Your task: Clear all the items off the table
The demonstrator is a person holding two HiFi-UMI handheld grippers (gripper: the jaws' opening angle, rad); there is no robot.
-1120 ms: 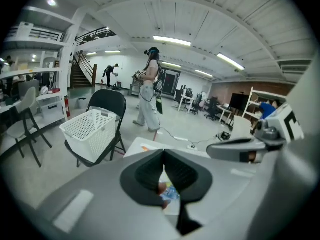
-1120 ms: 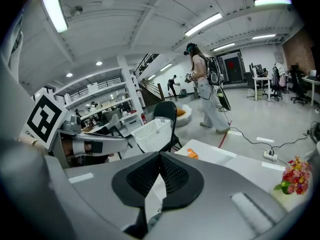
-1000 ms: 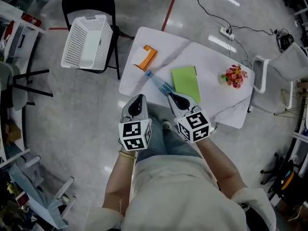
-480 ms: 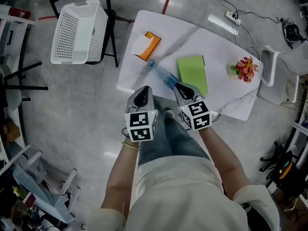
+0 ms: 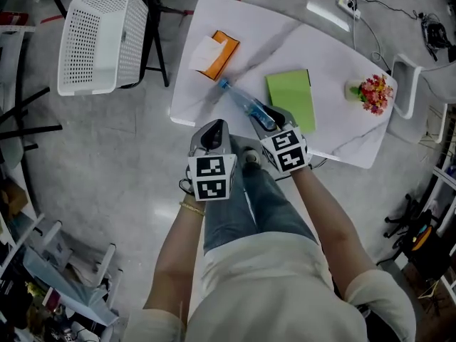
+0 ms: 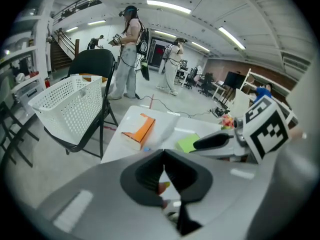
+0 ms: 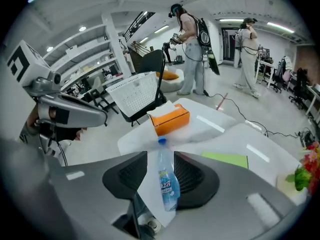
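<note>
While the left gripper (image 6: pixel 164 156) was closed and empty, the right gripper (image 7: pixel 160 160) had just been opening its jaws, a water bottle (image 7: pixel 168 184) between them.

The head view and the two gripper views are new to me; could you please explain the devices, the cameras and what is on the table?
A person holds a two-jaw gripper in each hand. The head view looks down from the person's head; each gripper view looks along its own jaws. On the white table lie an orange tissue box, a water bottle, a green pad and flowers; a white basket sits on a chair nearby. The left gripper is shut and empty. The right gripper has just been opening its jaws; the water bottle shows between them, not gripped.
</note>
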